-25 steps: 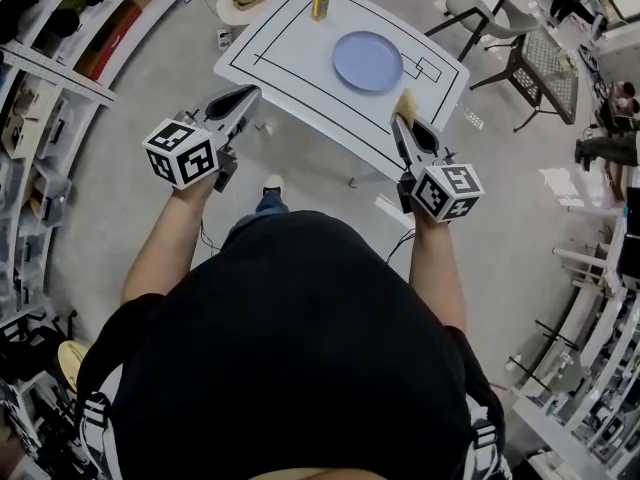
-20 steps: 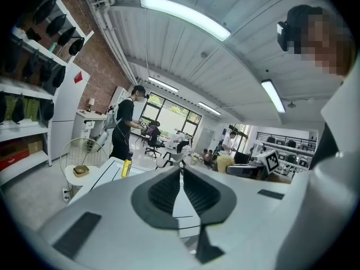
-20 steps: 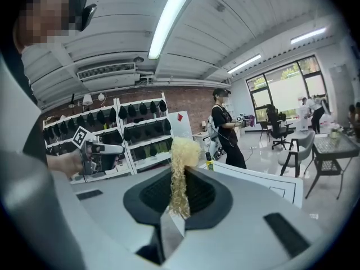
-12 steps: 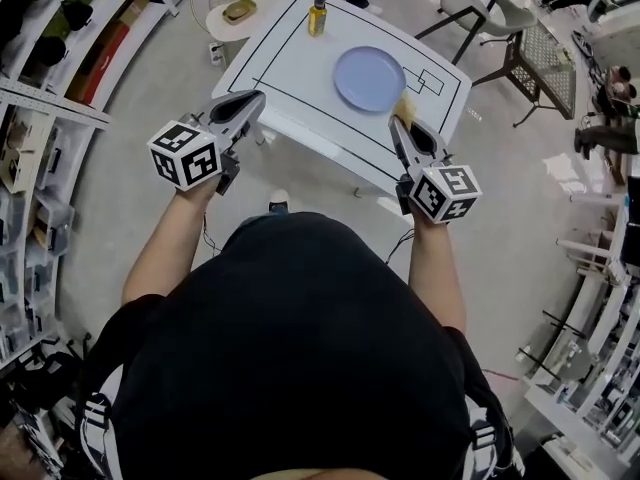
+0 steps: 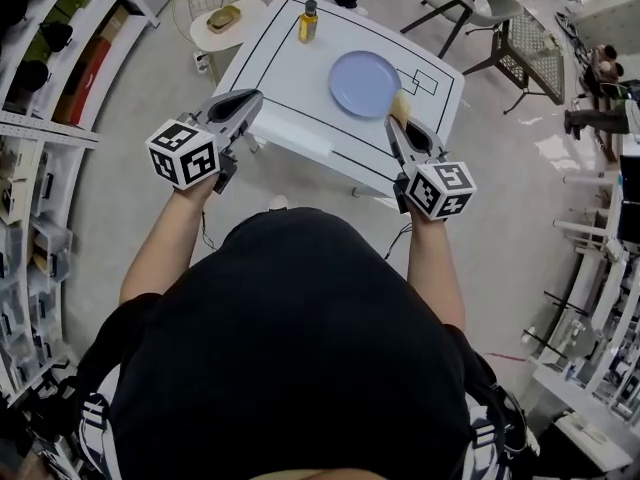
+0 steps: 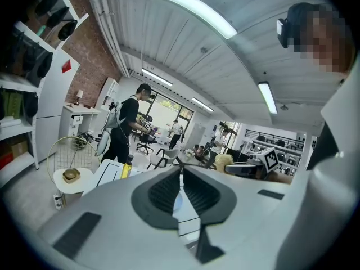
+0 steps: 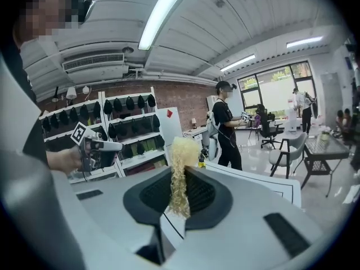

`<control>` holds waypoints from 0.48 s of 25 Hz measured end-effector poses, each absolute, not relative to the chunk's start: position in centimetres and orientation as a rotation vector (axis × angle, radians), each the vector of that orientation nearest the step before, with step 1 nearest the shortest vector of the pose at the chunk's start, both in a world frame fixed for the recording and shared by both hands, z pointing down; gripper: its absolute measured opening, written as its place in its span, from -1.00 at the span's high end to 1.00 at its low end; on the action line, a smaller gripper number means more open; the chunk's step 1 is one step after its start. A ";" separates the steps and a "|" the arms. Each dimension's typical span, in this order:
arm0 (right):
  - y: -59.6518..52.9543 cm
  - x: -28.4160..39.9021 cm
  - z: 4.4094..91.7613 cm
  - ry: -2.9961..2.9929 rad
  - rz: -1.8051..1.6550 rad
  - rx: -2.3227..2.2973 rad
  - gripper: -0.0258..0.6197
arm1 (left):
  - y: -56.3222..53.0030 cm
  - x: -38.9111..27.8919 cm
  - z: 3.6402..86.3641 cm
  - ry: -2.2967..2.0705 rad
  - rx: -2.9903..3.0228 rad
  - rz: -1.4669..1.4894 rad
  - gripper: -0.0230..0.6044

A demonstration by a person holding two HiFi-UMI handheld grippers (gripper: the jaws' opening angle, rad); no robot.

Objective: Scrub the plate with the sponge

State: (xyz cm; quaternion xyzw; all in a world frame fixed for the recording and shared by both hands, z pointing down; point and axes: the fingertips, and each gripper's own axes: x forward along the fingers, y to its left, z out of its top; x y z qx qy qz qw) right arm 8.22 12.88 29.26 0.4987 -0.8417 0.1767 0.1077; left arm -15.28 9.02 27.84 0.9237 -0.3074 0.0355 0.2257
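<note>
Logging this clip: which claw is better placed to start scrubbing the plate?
Right. The right claw is shut on the sponge and nearer the plate; the left claw is shut and empty.

This is a large open-plan lab, part workshop and part office. A white desk (image 5: 290,108) marked with ruled black lines stands on a pale polished floor (image 5: 120,198). Open shelving racks (image 5: 45,78) loaded with boxes and bins line the left side, and more racks (image 5: 600,308) run along the right. In the right gripper view a brick wall (image 7: 185,100) backs shelves (image 7: 129,122) of dark objects, with an air-conditioning unit (image 7: 93,62) mounted above. Strip lights (image 7: 164,10) hang from a ribbed ceiling. Tall windows (image 7: 275,86) close the far end, and office chairs (image 7: 269,129), tables and standing people (image 7: 225,129) occupy the floor beyond.
</note>
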 end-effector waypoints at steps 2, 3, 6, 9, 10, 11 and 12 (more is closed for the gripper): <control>12.5 7.8 29.3 -2.467 0.533 1.486 0.81 | 8.4 -15.8 27.9 -0.832 2.552 0.096 0.85; 12.3 7.5 29.3 -2.465 0.540 1.494 0.80 | 8.1 -16.1 27.9 -0.825 2.551 0.093 0.85; 11.6 6.5 29.2 -2.456 0.545 1.510 0.80 | 7.2 -17.3 27.9 -0.810 2.549 0.088 0.85; 11.1 5.5 29.1 -2.443 0.542 1.520 0.80 | 6.3 -18.4 28.1 -0.796 2.552 0.084 0.85; 11.0 5.2 29.1 -2.439 0.542 1.522 0.80 | 6.0 -18.7 28.1 -0.793 2.552 0.082 0.85; 10.9 4.9 29.1 -2.435 0.541 1.523 0.80 | 5.7 -19.1 28.2 -0.790 2.550 0.081 0.85; 10.8 4.6 29.1 -2.431 0.539 1.522 0.80 | 5.5 -19.3 28.3 -0.788 2.547 0.081 0.85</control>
